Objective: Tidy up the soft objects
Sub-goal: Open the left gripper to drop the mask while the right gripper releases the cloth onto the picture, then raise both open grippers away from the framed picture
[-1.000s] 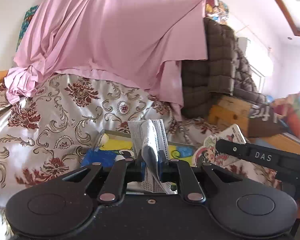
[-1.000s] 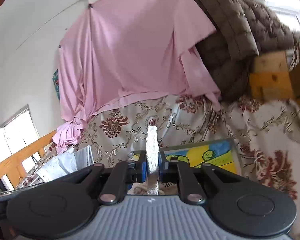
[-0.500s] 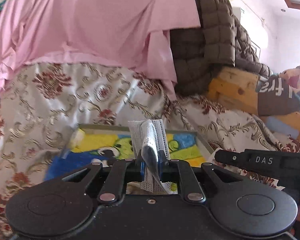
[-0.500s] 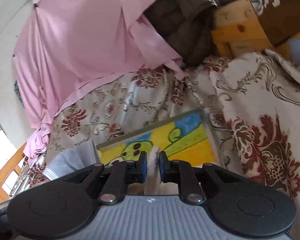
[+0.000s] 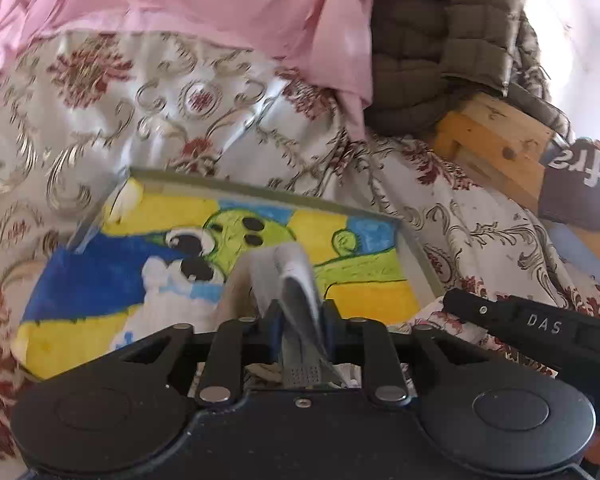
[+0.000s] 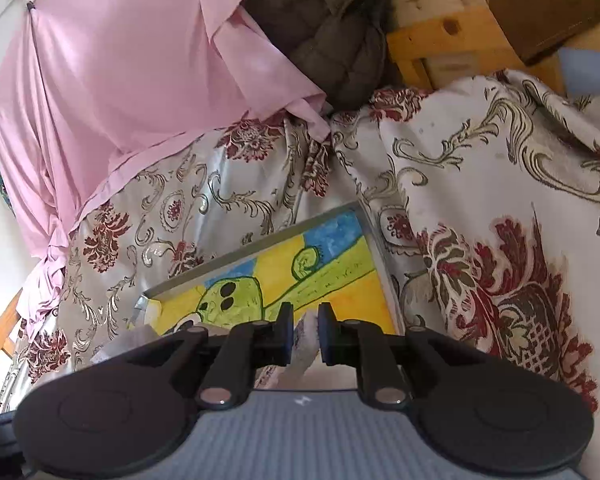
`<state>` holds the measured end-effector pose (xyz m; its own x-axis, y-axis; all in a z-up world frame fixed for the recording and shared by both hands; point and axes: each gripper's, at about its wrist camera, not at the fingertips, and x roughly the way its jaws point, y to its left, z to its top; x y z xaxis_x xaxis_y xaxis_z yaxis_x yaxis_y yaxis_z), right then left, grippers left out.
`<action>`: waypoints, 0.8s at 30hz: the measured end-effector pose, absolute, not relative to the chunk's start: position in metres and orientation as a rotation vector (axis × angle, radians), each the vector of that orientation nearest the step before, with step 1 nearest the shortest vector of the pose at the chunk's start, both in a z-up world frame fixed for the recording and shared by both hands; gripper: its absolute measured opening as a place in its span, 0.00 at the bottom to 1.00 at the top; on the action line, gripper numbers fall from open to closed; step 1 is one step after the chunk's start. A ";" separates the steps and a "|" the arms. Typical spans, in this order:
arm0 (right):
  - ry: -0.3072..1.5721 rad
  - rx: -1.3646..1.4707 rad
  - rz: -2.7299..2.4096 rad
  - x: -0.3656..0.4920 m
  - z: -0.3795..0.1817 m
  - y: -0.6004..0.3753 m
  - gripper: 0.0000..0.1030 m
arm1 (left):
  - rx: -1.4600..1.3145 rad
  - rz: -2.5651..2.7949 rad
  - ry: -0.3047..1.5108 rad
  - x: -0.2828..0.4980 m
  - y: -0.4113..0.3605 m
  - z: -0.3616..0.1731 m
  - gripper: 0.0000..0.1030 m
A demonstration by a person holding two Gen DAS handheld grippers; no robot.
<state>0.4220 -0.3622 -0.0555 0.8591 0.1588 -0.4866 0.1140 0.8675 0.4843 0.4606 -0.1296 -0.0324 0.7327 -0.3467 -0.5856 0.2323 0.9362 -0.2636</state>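
Left wrist view only: the right tongs' black body [image 5: 540, 324] crossing in from the right, marked "DAS", plus a dark item with white letters "fr" [image 5: 584, 184] at the right edge. Right wrist view only: a brown cardboard box [image 6: 548, 4] with partial white print we cannot read, on wooden blocks [image 6: 440, 36].

Both views share the floral satin bedspread [image 5: 100, 112], the pink sheet [image 5: 220, 0] draped behind, a dark quilted jacket [image 5: 440, 40], and a framed drawing [image 5: 260, 236] of a green cartoon creature on yellow and blue, lying flat on the bedspread.

Left tongs [image 5: 300, 316]: jaws opening, a grey-white folded face mask [image 5: 296, 280] between them, pleated, motion-blurred, sticking up over the drawing. We cannot tell if the pads still press on it.

Right tongs [image 6: 303, 330]: jaws slightly apart with a pale whitish soft piece [image 6: 305, 344] in the gap, just above the drawing's lower edge. It is blurred; we cannot tell what it is, or whether the pads touch it.
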 end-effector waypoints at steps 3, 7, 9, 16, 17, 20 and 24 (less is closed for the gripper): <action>0.554 0.515 0.025 0.422 -0.057 -0.360 0.24 | -0.213 -0.305 0.693 0.460 -0.124 -0.035 0.31; 0.561 0.481 0.016 0.421 -0.056 -0.357 0.39 | -0.200 -0.274 0.694 0.456 -0.123 -0.033 0.49; 0.565 0.468 0.012 0.420 -0.054 -0.355 0.53 | -0.176 -0.244 0.679 0.452 -0.124 -0.030 0.64; 0.542 0.449 0.039 0.403 -0.034 -0.354 0.74 | -0.154 -0.162 0.628 0.429 -0.117 -0.016 0.86; 0.534 0.442 0.040 0.399 -0.030 -0.353 0.77 | -0.156 -0.152 0.619 0.425 -0.115 -0.013 0.87; 0.498 0.424 0.048 0.383 -0.015 -0.351 0.85 | -0.172 -0.131 0.593 0.413 -0.110 -0.003 0.89; 0.441 0.397 0.063 0.355 0.006 -0.346 0.96 | -0.183 -0.105 0.544 0.393 -0.104 0.015 0.93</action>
<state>0.3548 -0.3462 0.0060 0.9036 0.1441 -0.4033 0.0258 0.9217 0.3870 0.3932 -0.1040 0.0152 0.8507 -0.1475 -0.5045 0.0507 0.9784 -0.2005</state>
